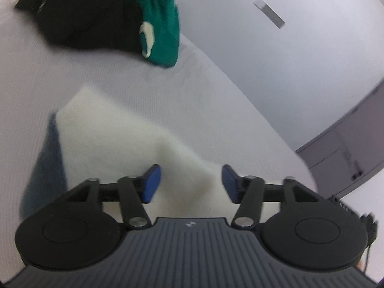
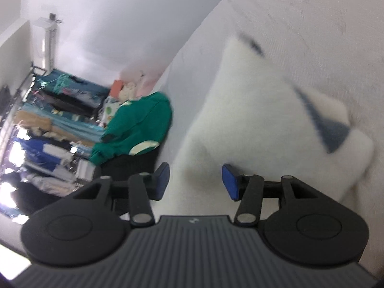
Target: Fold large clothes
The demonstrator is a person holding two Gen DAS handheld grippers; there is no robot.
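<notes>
White fleece garment, with a blue-grey panel showing along one edge, lies in a compact, roughly folded bundle on the bed, and I have both sets of tongs hovering just over its near side. My left tongs are spread, blue pads apart, with nothing between them; the same goes for my right tongs, jaws wide and empty above the fleece.

What worries me is the thickness of the pile. It looks springy, so I judge a shallow pinch would catch only the top layer and peel the fold open instead of carrying the whole bundle. The blue-grey triangle in the right view suggests one flap already sits loosely; dragging it could undo the shape.

Both views are motion-blurred, so I cannot tell exactly how far the pads sit from the cloth, and a closure timed badly could miss altogether.

A green and black heap of clothes lies further along the bed, well apart from the fleece; a wide sweep could still push the bundle toward it or off the mattress edge.
</notes>
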